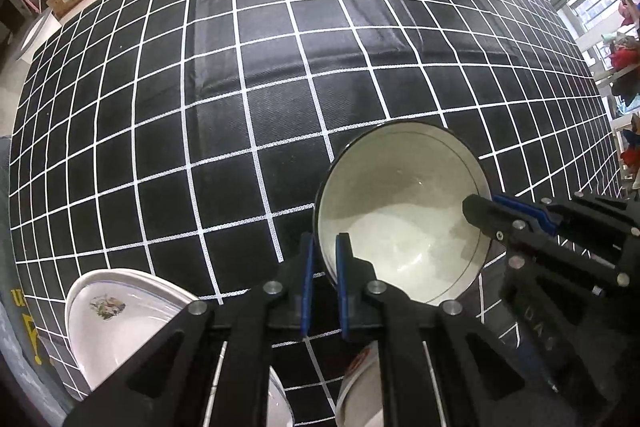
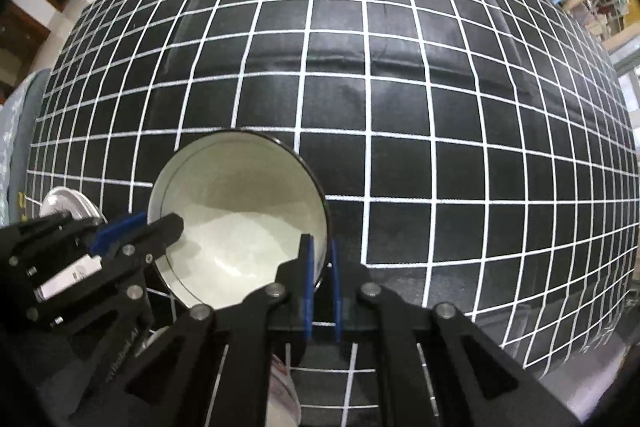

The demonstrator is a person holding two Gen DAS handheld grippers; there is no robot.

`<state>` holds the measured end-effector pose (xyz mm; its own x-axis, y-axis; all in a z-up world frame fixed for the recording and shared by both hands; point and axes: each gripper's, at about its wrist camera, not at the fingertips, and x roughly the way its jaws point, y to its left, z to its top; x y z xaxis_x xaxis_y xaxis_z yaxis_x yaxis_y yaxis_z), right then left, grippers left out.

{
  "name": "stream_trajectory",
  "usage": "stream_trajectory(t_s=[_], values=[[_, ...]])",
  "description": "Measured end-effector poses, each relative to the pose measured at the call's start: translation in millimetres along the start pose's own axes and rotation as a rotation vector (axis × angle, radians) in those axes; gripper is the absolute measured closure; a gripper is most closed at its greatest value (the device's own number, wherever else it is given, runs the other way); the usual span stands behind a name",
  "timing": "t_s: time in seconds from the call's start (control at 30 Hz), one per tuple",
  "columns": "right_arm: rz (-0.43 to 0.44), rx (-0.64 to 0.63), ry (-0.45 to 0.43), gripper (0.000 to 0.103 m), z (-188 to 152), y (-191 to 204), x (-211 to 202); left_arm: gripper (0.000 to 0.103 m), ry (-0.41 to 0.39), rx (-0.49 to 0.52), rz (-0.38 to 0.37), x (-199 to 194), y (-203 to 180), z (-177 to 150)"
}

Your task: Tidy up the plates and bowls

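A white bowl (image 1: 400, 219) with a dark rim is over the black grid cloth, and both grippers hold it by the rim. My left gripper (image 1: 325, 239) is shut on its near-left rim, one blue pad inside the bowl and one outside. My right gripper (image 2: 320, 241) is shut on the opposite side of the bowl (image 2: 236, 207) in the same way. Each wrist view shows the other gripper: the right gripper (image 1: 486, 203) at the right edge and the left gripper (image 2: 158, 219) at the left. I cannot tell whether the bowl rests on the cloth.
A white plate (image 1: 104, 307) with a small printed picture lies at the lower left. A second bowl (image 1: 360, 371) with a red mark sits partly hidden under my left gripper. The grid-patterned cloth (image 2: 400, 107) covers the table. Cabinets, boxes and shelves stand beyond its far edge.
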<state>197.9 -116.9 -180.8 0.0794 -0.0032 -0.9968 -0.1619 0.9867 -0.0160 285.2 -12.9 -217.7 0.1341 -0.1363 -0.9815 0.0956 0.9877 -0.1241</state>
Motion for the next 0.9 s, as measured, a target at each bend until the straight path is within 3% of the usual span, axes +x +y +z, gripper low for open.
stream_trajectory(t_s=[0.2, 0.57, 0.73, 0.83, 0.9], values=[[0.011, 0.005, -0.033, 0.092, 29.9, 5.9, -10.8, 0.094, 0.007, -0.035, -0.013, -13.0, 11.0, 1.0], [0.007, -0.017, -0.106, 0.092, 38.9, 31.7, -66.1, 0.094, -0.071, -0.048, -0.024, -76.8, 10.4, -5.6], [0.013, -0.018, -0.121, 0.092, 30.1, 50.4, -90.9, 0.094, -0.109, -0.045, -0.015, -108.3, 0.9, -16.8], [0.014, -0.023, -0.136, 0.092, 10.6, 58.1, -109.0, 0.094, -0.121, -0.042, -0.011, -116.6, -4.2, -21.2], [0.011, -0.025, -0.144, 0.092, -22.6, 89.4, -128.9, 0.094, -0.128, -0.038, -0.008, -123.3, -9.8, -28.0]])
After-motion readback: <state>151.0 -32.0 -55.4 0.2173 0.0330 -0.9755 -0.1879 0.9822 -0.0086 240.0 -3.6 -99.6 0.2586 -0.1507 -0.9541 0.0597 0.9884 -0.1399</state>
